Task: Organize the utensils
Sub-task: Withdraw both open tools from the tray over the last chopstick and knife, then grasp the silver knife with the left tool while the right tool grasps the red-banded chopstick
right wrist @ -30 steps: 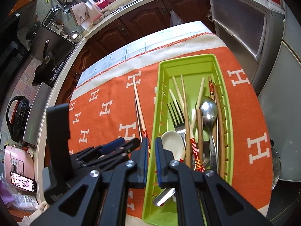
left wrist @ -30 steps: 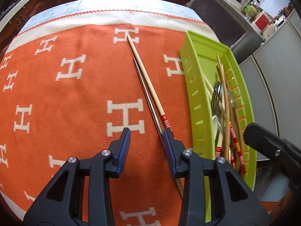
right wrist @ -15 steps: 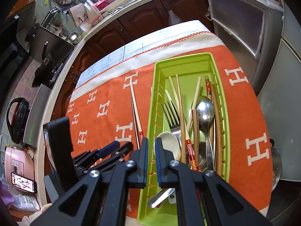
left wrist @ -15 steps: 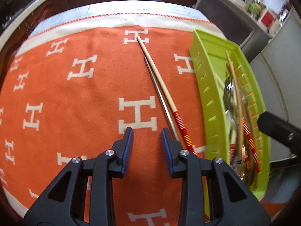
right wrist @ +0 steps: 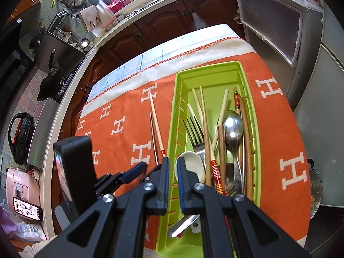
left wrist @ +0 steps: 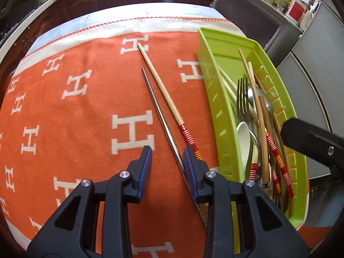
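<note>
A: What fills the left wrist view?

B: An orange cloth (left wrist: 71, 111) patterned with white H shapes covers the table. The left gripper (left wrist: 167, 150) rises from the bottom centre, pointing steeply down, its blue-padded fingers (left wrist: 145, 167) spread apart and gripping nothing. A metal chopstick (left wrist: 162, 120) runs diagonally from the middle of the frame down into the gap, lying close along the inner face of the right-hand finger; whether they touch I cannot tell. Just beside it to the right lies a wooden chopstick (left wrist: 160, 86) with a red-and-white striped end.

A: And the rest of the utensils?

B: They sit in a lime green tray (left wrist: 217, 99) along the right side of the frame: a fork (left wrist: 241, 99), a metal spoon (left wrist: 261, 100), a white spoon (left wrist: 244, 142) and several more chopsticks, piled lengthwise.

A: What does the right wrist view give?

B: The right gripper (right wrist: 172, 163) comes up from the bottom centre over the tray's near left wall, its fingers (right wrist: 165, 178) drawn almost together with only a thin slit and nothing pinched. The green tray (right wrist: 215, 71) stretches away up the middle, and the two loose chopsticks lie on the cloth just to its left. A sleeve shows at the lower left corner
</note>
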### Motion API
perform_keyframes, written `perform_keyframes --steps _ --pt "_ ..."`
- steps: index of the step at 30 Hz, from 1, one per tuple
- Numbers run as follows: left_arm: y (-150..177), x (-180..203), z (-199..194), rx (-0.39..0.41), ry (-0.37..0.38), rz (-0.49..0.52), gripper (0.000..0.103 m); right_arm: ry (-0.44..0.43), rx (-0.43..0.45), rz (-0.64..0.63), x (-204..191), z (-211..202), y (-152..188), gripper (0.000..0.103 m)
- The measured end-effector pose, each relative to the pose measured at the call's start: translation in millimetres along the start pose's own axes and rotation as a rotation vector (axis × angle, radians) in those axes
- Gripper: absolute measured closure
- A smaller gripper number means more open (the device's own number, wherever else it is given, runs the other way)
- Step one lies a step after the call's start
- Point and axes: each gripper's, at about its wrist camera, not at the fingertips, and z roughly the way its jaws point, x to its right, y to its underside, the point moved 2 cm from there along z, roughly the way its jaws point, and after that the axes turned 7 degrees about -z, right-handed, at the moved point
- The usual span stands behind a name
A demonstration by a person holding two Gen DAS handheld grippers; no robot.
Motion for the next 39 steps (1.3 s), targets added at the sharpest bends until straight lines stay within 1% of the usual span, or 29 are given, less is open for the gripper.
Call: perform_keyframes --steps 2,3,5,9,10,11,15,19,21,23,26,29,32,33,37,39 --pt "1 -3 0 -0.005 -0.004 -0.004 0.076 0.001 -0.001 0.0 0 0 0 0.096" --pt "1 -3 1 -0.001 -0.007 -0.003 0.079 0.002 0.0 0.0 0 0 0 0.096" --pt "1 -5 1 0.004 -0.032 -0.002 0.091 0.0 0.0 -0.003 1 0 0 0.096" --pt "0 -9 0 0.002 -0.026 -0.009 0.092 -0.002 -0.006 -0.027 -5 1 0 0.096" --pt "0 -11 0 0.004 -0.025 -0.01 0.096 -0.002 -0.008 -0.034 -7 2 0 0.096" --pt "-1 -13 -1 0.005 -0.024 -0.014 0.099 -0.003 -0.009 -0.039 -9 3 -1 0.096" --pt "-7 -37 -3 -0.018 0.081 -0.108 0.1 -0.001 -0.021 -0.075 -21 10 -10 0.096" --pt "-13 -63 -11 -0.007 0.099 -0.171 0.1 0.006 -0.046 -0.108 -35 22 -25 0.096" --pt "-17 -76 -21 0.013 0.105 -0.198 0.1 0.017 -0.07 -0.124 -42 33 -35 0.096" --pt "-20 -87 -29 0.028 0.113 -0.218 0.1 0.039 -0.101 -0.125 -47 46 -44 0.096" --pt "-24 -103 -39 0.05 0.116 -0.242 0.1 0.078 -0.169 -0.128 -52 72 -57 0.096" --pt "-25 -117 -42 0.044 0.128 -0.266 0.1 0.134 -0.239 -0.142 -58 99 -68 0.096" --pt "-24 -128 -42 0.032 0.137 -0.278 0.1 0.192 -0.285 -0.145 -59 116 -71 0.096" --pt "-24 -131 -41 0.029 0.142 -0.282 0.1 0.224 -0.302 -0.155 -60 122 -72 0.096" --pt "-24 -138 -39 0.025 0.151 -0.288 0.1 0.296 -0.344 -0.176 -66 136 -73 0.088" --pt "-25 -142 -37 0.019 0.159 -0.297 0.1 0.319 -0.365 -0.187 -68 143 -72 0.087"
